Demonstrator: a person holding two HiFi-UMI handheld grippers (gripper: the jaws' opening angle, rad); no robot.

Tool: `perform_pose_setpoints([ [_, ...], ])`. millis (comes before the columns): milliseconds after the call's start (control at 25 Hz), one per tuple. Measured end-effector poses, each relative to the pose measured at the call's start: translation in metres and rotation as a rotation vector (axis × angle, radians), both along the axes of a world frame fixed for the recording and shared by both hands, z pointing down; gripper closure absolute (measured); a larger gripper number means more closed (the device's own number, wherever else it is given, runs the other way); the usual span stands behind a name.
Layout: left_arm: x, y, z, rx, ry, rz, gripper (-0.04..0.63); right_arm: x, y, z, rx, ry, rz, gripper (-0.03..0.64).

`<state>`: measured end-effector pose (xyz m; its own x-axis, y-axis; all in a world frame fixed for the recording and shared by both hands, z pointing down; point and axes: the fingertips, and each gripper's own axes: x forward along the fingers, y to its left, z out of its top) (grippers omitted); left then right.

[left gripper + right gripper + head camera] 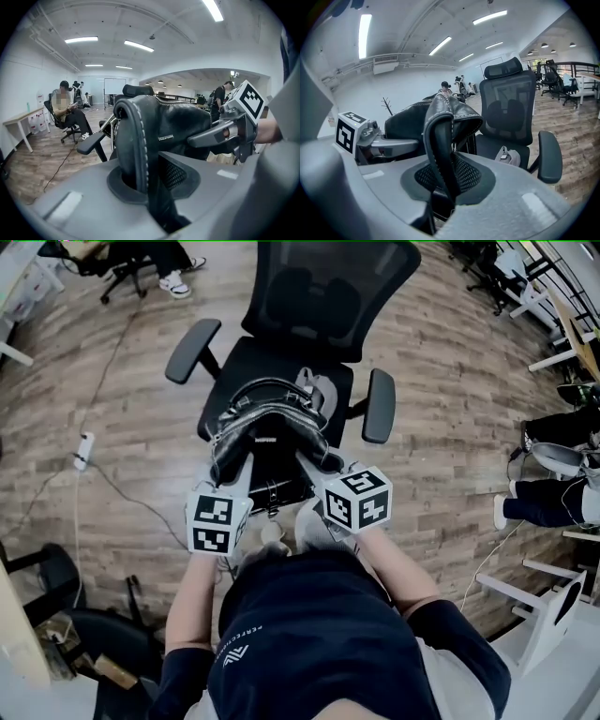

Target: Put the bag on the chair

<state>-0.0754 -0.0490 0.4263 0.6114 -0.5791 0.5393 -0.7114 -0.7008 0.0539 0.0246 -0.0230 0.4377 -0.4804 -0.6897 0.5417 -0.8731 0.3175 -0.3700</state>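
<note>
A black leather bag [269, 439] hangs between both grippers, just above the front edge of the black office chair's seat [246, 367]. My left gripper [228, 463] is shut on the bag's left end, and its stitched edge [133, 150] is clamped between the jaws. On the right end my right gripper [324, 462] is shut too, with a folded leather edge [439, 154] pinched between its mesh pads. The chair [508, 110] stands behind the bag in the right gripper view. The bag's underside is hidden.
A small grey item [315, 386] lies on the chair seat [509, 156]. Armrests [192, 350] [379, 406] flank the seat. A power strip [84, 449] and cable lie on the wood floor at left. A seated person [65, 110] is far left; white desks [562, 329] stand right.
</note>
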Motion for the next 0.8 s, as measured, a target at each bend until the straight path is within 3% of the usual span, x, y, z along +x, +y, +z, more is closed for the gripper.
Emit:
perform_pose_setpoints([
  [400,0.023,-0.059,0.021,-0.035,-0.024,-0.190,0.515,0.027,-0.080,0.022,-0.017,-0.020,-0.168,0.552],
  [800,0.011,-0.088,0.048,-0.072,-0.055,-0.371,0.515,0.015,-0.127,0.052,-0.029,-0.028,-0.331,0.552],
])
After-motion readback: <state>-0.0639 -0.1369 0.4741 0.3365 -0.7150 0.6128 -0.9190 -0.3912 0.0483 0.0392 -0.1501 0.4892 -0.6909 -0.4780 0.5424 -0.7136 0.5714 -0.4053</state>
